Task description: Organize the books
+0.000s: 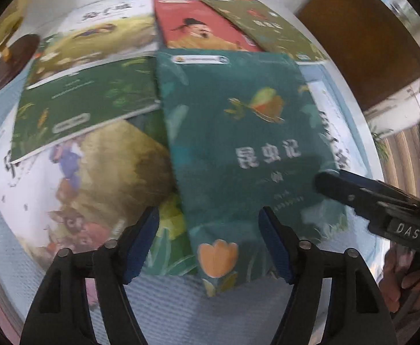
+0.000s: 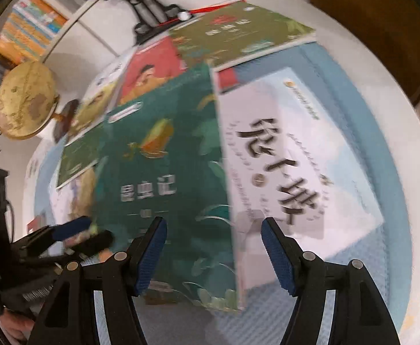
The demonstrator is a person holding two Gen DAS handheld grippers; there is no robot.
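Both grippers hang over the pile of books with their jaws apart and nothing between the pads. My left gripper (image 1: 208,241) points down at the near end of the teal book (image 1: 238,149), which lies on top of the pile, spread over a pale blue mat (image 1: 166,310) on the white table (image 2: 405,120). My right gripper (image 2: 214,254) straddles the seam where the teal book meets the white book (image 2: 296,172) beside it, toward the table's right edge. A dark green book (image 1: 89,100) overlaps a large illustrated book (image 1: 95,178) on the left. Toward the far edge lie a red book (image 1: 198,26) and an olive book (image 1: 267,26). A globe (image 2: 26,103) stands at the far left corner.
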